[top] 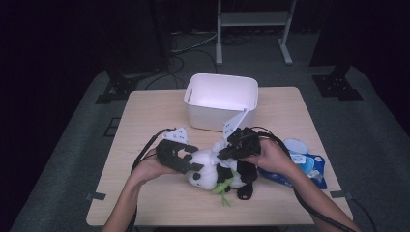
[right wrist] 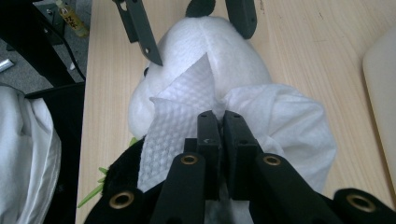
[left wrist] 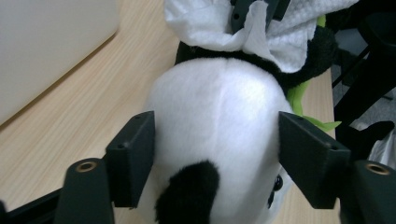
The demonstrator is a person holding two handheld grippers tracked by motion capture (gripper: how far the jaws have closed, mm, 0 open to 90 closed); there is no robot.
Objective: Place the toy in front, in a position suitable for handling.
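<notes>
Your left gripper (left wrist: 215,154) jaws stand open around the panda's head (left wrist: 219,121); your right gripper (right wrist: 223,126), at lower centre, has its jaws pinched on the white wipe (right wrist: 187,107).

**Colours on the table**

The plush panda toy (top: 209,169) was white with black ears and limbs, holding a bright green leaf sprig (top: 221,187). The crumpled wipe (right wrist: 187,116) was white with an embossed dotted pattern. The plastic bin (top: 220,104) was white, the wooden tabletop (top: 145,116) pale tan, the wipes packet (top: 309,166) blue.
</notes>
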